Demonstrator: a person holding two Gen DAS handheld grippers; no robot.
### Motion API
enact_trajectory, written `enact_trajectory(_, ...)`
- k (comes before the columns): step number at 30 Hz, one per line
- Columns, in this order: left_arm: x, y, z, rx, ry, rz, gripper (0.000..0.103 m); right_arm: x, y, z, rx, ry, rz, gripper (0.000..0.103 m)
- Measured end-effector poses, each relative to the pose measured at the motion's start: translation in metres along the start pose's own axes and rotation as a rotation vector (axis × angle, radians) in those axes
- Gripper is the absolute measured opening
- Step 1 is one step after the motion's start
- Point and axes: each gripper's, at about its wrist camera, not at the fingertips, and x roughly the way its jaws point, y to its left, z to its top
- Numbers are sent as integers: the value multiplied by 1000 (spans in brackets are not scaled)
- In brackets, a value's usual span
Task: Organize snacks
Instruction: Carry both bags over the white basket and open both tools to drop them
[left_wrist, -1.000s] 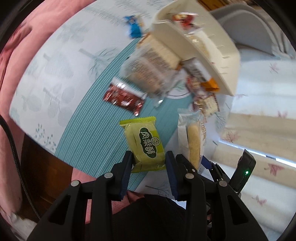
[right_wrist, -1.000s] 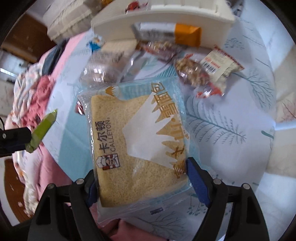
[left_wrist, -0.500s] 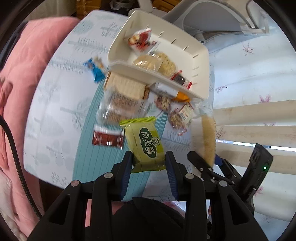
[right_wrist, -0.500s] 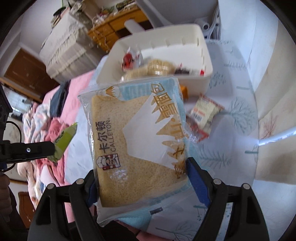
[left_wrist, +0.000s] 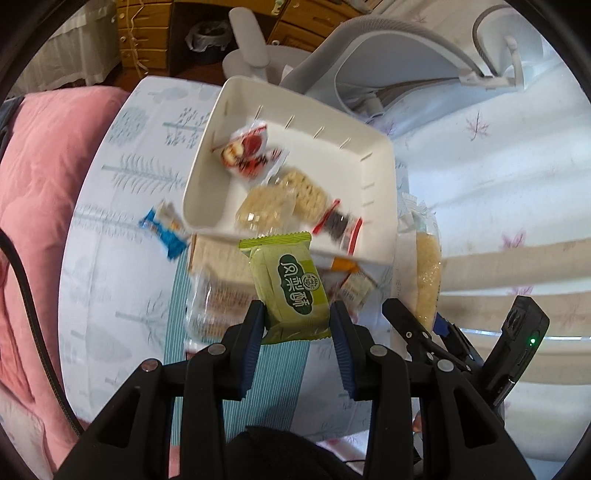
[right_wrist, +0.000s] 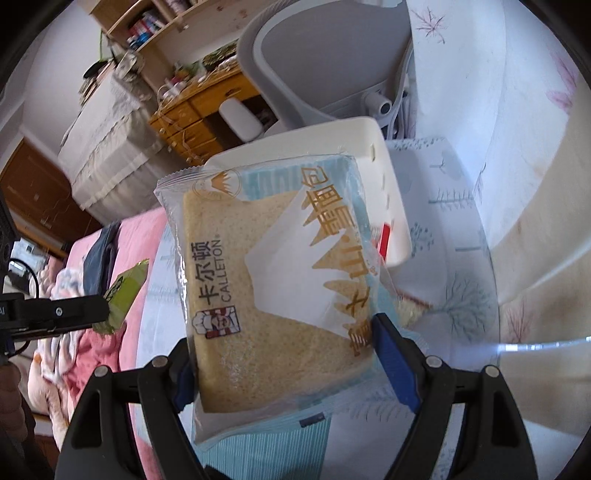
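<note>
Partway: left gripper (left_wrist: 295, 321) fingers pinching green pastry pack (left_wrist: 290, 286), right gripper (right_wrist: 282, 365) clamping bread bag (right_wrist: 273, 280), both hovering centre-frame near white bin (left_wrist: 380, 206) holding few snacks; several waiting on table (left_wrist: 110, 266).

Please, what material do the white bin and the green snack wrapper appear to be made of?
The white bin looks like moulded plastic: a smooth, slightly glossy cream wall, rounded corners and small slots near the rim. The green snack wrapper, held in the left gripper, seems to be thin printed plastic film, matte, with a crimped, zigzag-cut end seal.
</note>
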Motion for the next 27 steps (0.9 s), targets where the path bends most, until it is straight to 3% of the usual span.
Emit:
enact_trajectory(9,24,14,40,15,-30,-13,35,32,-6,31,32,-120,-70,82)
enact_trajectory(21,46,24,63,64,-125,-21,35,60,-20,53,65,-192,-72,85)
enact_trajectory(24,44,24,63,67,-156,-31,64,63,-18,57,58,-187,-78,86)
enact_trajectory(27,40,21,60,76,-166,-32,67,65,-19,58,75,-171,-64,88)
